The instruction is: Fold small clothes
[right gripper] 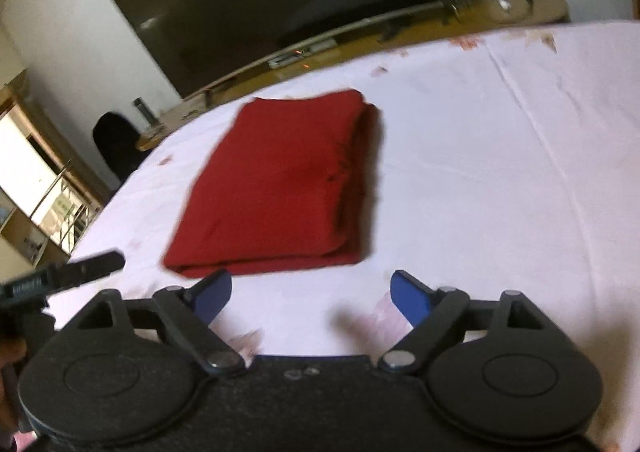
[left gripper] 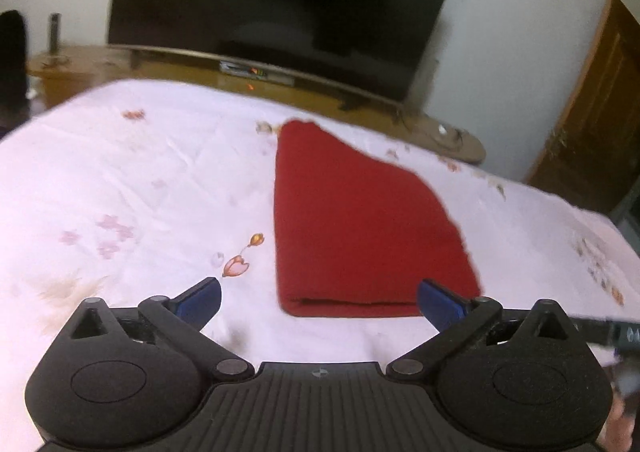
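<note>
A red cloth (left gripper: 360,224) lies folded flat on the white floral bedsheet (left gripper: 140,172). It also shows in the right wrist view (right gripper: 276,188), with stacked layers along its right edge. My left gripper (left gripper: 320,298) is open and empty, just short of the cloth's near folded edge. My right gripper (right gripper: 312,292) is open and empty, just short of the cloth's near edge. The left gripper's body shows at the left of the right wrist view (right gripper: 60,276).
A large dark TV (left gripper: 280,4) stands on a wooden stand (left gripper: 200,72) beyond the bed's far edge. A wooden door (left gripper: 592,112) is at the right. A dark chair (right gripper: 112,144) and shelves (right gripper: 32,192) stand left of the bed.
</note>
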Motion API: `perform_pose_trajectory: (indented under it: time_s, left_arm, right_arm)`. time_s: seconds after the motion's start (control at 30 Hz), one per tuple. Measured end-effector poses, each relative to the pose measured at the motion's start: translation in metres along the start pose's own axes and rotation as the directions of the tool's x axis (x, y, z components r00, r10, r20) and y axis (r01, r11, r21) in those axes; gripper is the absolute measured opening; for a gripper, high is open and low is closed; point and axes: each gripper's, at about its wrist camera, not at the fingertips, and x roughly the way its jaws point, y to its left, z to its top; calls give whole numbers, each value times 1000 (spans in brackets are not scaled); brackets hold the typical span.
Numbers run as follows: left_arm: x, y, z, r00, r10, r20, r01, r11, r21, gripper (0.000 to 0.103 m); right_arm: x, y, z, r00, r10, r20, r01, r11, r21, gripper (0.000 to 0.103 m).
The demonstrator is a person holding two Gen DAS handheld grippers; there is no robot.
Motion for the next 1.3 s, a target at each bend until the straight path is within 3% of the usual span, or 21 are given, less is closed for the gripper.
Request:
perform_pose_trajectory:
  time_s: [0.07,0.3,0.37,0.63,1.3]
  left_arm:
    - [-23,-15,2,1000,-6,1,6,1000,7,103]
    - [-110,-46,-15,998,4,67,-8,998,59,103]
    - [-129,-52,-20,996,21,88,-26,998,52,103]
    - [-193,-66,-42,988,30,154,-43,996,77,103]
    - [-233,-83,-54,971,29,235,-54,994,99,103]
  right_arm:
    - [-23,13,-1,1000,-2,24,2,1000,-14,102]
    - [-104,60,-20,978,-108,177,135,979,-149,102]
    - [-120,67,-26,974,-102,204,138,976,-170,102]
    - [-160,82,-41,960,-154,234,201,961,-192,102]
    - [-192,113,-55,941,-142,308,217,950,-225,102]
